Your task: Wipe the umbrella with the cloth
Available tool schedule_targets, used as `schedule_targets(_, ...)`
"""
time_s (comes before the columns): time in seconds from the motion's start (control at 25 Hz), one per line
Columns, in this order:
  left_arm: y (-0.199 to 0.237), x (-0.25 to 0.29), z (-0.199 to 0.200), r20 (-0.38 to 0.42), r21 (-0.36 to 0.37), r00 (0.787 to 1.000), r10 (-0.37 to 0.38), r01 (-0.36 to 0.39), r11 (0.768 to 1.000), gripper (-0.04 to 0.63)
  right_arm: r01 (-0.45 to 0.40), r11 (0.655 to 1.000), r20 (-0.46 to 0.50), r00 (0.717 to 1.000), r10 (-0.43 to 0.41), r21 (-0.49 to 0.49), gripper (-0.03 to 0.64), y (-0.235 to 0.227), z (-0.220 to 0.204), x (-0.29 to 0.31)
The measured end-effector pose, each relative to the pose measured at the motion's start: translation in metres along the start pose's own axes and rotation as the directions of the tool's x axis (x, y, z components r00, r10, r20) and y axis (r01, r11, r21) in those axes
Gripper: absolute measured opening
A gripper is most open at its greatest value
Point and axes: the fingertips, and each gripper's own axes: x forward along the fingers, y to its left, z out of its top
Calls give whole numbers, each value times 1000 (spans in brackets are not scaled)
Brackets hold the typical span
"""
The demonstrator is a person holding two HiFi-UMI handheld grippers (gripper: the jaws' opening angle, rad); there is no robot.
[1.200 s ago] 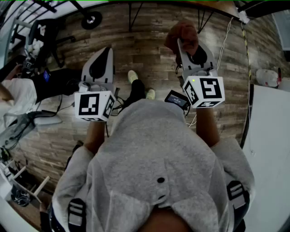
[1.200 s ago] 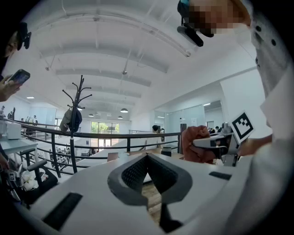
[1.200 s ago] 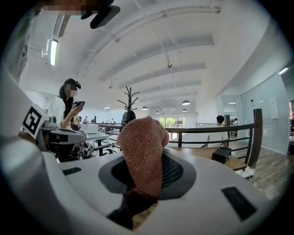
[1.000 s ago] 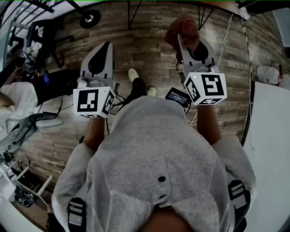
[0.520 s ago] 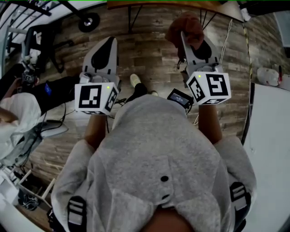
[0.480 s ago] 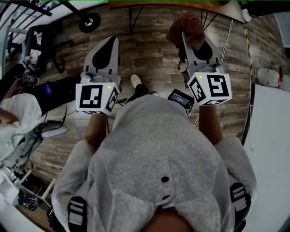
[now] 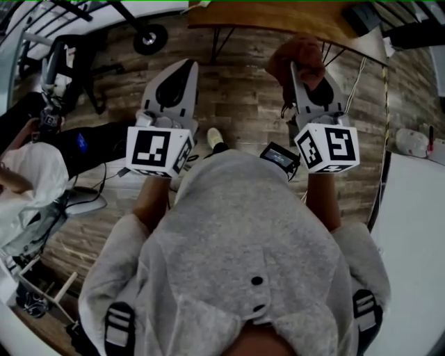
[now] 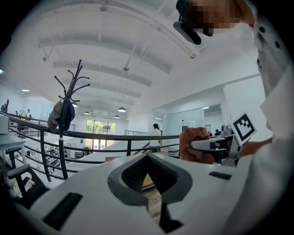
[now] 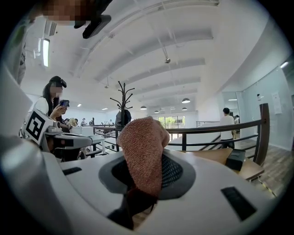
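A grey fleece sweatshirt (image 7: 236, 229) is worn with black shoulder straps (image 7: 118, 325).

The cloth (image 9: 143, 147) sits in the right tool (image 7: 303, 69), left tool (image 7: 182, 69) alongside, table (image 7: 278, 17) ahead.

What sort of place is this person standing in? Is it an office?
Probably yes: an open-plan office or workspace, seemingly on an upper level. A black railing guards an open edge with a coat stand beside it, a person sits among desks, and the floor is wood plank.
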Motion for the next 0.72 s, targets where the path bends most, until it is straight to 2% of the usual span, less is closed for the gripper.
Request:
schedule_targets(0.28, 23, 4, -1, 7, -13, 1000, 3, -3, 1000, 12, -19, 999, 4, 1000, 19, -28, 109, 15, 3, 28)
schedule_targets(0.72, 26, 1, 0, 12, -12, 999, -34, 35, 999, 12, -14, 998, 11, 1000, 15, -59, 109, 29, 11, 37)
